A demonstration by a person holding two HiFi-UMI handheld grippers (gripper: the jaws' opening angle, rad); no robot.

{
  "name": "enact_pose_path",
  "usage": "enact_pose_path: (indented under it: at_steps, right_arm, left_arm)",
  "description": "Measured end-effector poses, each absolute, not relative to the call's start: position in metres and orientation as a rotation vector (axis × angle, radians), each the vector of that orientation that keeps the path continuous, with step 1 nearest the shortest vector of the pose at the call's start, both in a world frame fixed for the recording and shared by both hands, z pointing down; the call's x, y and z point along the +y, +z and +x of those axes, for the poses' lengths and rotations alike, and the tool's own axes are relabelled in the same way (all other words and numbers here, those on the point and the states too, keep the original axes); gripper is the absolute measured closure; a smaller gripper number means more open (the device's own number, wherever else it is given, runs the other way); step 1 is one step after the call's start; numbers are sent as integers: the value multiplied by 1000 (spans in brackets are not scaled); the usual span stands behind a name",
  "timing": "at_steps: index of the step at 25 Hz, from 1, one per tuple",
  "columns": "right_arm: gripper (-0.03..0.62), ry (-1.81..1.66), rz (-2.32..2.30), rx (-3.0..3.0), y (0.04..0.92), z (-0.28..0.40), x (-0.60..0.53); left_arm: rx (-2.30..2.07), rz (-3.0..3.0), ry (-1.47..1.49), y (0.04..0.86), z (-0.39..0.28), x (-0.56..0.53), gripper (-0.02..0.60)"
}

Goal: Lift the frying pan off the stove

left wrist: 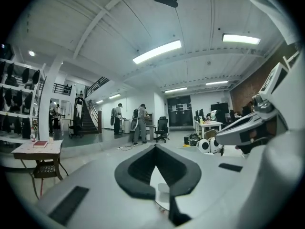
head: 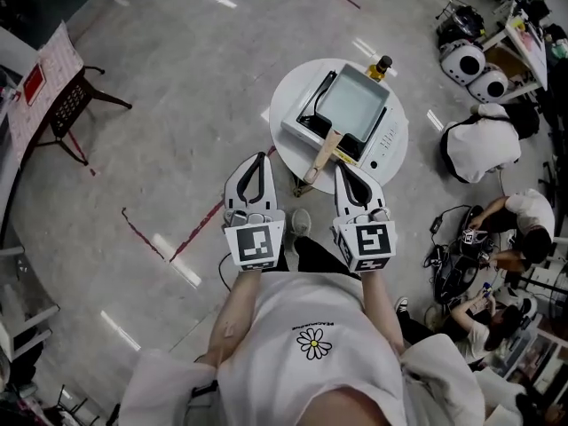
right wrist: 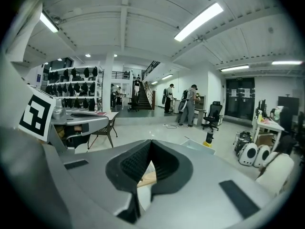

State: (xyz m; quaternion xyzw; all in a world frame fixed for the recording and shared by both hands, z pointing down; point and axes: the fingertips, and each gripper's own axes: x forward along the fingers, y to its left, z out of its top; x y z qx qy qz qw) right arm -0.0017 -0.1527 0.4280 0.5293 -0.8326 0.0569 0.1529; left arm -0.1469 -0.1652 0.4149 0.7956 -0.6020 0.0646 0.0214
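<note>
A rectangular grey frying pan [head: 352, 103] with a wooden handle [head: 326, 153] sits on a white portable stove [head: 382, 140] on a small round white table [head: 291, 88]. The handle points toward me. My left gripper [head: 260, 156] and right gripper [head: 341, 168] are held side by side in front of my chest, short of the table's near edge, both shut and empty. The right one's tip is just right of the handle's end without touching it. In the right gripper view, a bit of the wooden handle [right wrist: 148, 178] shows through the shut jaws, with the pan's rim [right wrist: 198, 146] beyond them.
A dark bottle [head: 380, 67] stands at the table's far edge. People sit on the floor at the right [head: 513, 222] among bags and cables. Two white round devices [head: 475, 71] lie at the upper right. A folding table [head: 62, 87] stands at the left.
</note>
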Motion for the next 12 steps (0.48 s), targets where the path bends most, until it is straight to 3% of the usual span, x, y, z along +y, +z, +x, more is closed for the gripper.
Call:
enact_pose_path:
  at_steps: [12]
  right_arm:
    - [591,98,1496,-2479,417,15,-169]
  left_arm:
    - [-1957,2480,176,389,-125,-181,583]
